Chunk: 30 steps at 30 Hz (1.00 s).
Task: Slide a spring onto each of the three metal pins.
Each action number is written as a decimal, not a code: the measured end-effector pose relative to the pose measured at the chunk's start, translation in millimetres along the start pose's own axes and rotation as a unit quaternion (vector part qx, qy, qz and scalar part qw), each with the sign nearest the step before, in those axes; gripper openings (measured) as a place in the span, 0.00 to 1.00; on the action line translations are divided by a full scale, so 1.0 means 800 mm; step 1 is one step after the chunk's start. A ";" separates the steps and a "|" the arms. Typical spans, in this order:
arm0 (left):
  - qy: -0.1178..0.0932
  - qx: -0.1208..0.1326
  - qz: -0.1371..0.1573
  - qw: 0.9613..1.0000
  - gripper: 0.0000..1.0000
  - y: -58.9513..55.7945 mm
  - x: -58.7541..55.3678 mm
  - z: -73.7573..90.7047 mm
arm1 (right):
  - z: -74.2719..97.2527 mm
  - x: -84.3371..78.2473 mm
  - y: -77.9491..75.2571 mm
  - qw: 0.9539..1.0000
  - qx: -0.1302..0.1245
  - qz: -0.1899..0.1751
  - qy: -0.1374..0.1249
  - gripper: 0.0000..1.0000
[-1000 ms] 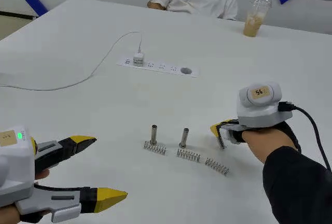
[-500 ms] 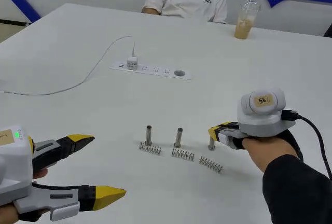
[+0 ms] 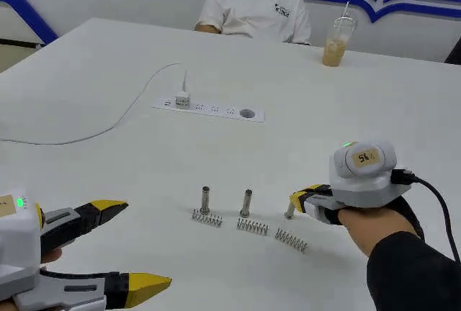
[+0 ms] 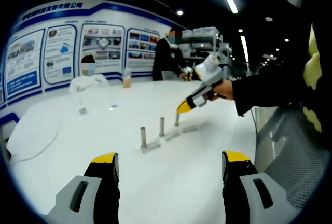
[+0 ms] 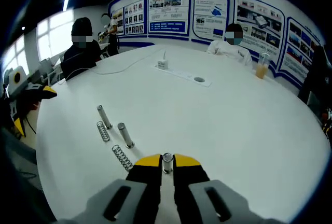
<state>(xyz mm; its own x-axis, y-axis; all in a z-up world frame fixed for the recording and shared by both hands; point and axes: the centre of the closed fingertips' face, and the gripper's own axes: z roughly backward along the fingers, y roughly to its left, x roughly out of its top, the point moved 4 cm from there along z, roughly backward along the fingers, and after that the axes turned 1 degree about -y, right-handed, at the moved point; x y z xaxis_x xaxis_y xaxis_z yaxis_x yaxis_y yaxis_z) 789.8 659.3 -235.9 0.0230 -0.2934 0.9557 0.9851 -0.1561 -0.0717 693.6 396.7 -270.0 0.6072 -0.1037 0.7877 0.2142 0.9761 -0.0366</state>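
Observation:
Three short metal pins stand in a row on the white table: the left pin, the middle pin and the right pin. A spring lies in front of each: the left spring, the middle spring and the right spring. My right gripper is shut on the right pin, its yellow tips pressed to either side of it. My left gripper hovers open and holds nothing at the near left, well short of the row.
A white power strip with a plugged charger and a cable trailing left lies mid-table. An iced drink cup stands at the far edge, in front of a seated person in a white shirt. Other people stand beyond the table.
The head camera has tilted up. My right gripper has carried the right pin slightly left, closer to the middle pin, and it now stands more upright. The left gripper stays open and almost still.

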 end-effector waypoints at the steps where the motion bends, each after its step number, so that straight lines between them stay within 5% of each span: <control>1: 0.000 0.000 0.000 1.000 0.83 0.000 0.000 0.000 | 0.001 0.000 -0.001 1.000 0.000 -0.002 0.001 0.09; 20: -0.001 -0.006 0.000 1.000 0.83 -0.003 -0.002 -0.005 | 0.019 0.006 -0.010 1.000 -0.013 -0.011 -0.010 0.15; 26: -0.001 -0.007 -0.001 1.000 0.83 -0.003 -0.002 -0.005 | 0.045 0.037 -0.020 0.998 -0.027 -0.013 -0.058 0.16; 30: -0.002 -0.009 -0.004 1.000 0.83 -0.004 0.001 -0.006 | 0.071 0.096 -0.032 0.990 -0.048 -0.006 -0.131 0.18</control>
<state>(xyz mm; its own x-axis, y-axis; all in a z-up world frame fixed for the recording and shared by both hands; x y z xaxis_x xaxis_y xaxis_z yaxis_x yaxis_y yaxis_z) 786.1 654.9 -236.4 0.0158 -0.2878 0.9576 0.9822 -0.1746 -0.0687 691.3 374.9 -174.1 0.3873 -0.0497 0.9206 0.2988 0.9514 -0.0744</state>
